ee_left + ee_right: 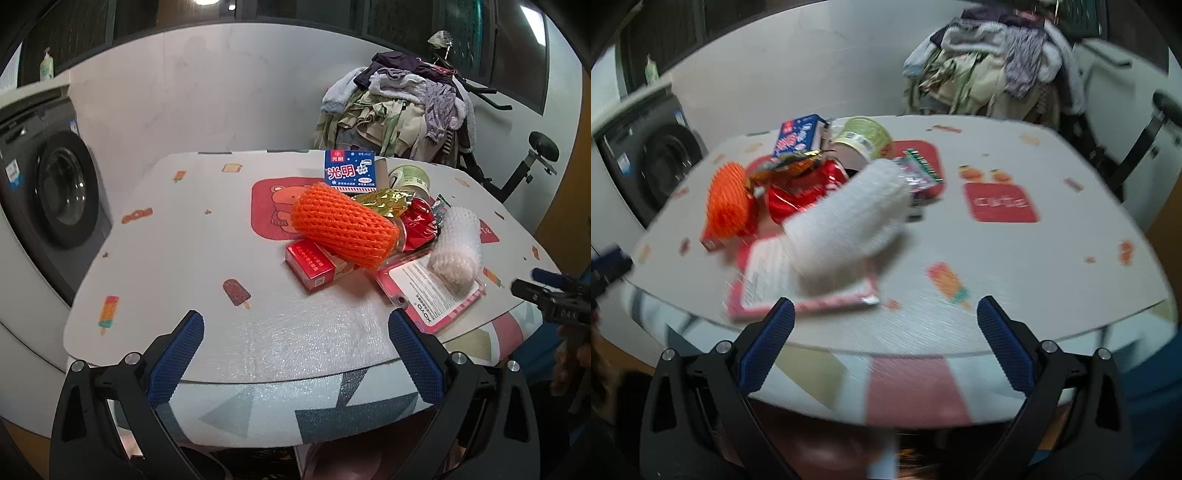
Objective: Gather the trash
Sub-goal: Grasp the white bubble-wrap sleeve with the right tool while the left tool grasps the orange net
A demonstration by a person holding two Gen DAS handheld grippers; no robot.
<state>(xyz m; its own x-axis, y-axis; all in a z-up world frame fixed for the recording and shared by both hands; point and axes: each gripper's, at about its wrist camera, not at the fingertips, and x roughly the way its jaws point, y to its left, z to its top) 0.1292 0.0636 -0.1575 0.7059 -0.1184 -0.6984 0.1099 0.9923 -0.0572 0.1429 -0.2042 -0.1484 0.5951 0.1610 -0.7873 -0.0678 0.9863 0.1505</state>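
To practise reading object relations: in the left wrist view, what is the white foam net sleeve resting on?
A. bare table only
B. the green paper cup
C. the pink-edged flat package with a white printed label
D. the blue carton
C: the white foam net sleeve lies across the pink-edged flat package, apart from the carton and cup.

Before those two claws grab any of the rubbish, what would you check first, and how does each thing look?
1. left gripper open, holding nothing: ok.
2. right gripper open, holding nothing: ok.
3. Trash within view: ok; the white foam net lies on the pink card package.
4. orange foam net free to lift: ok, it rests on top of the red box.
5. Sharp right-wrist view: not ok, blurred.
6. Trash bin located: cannot tell.
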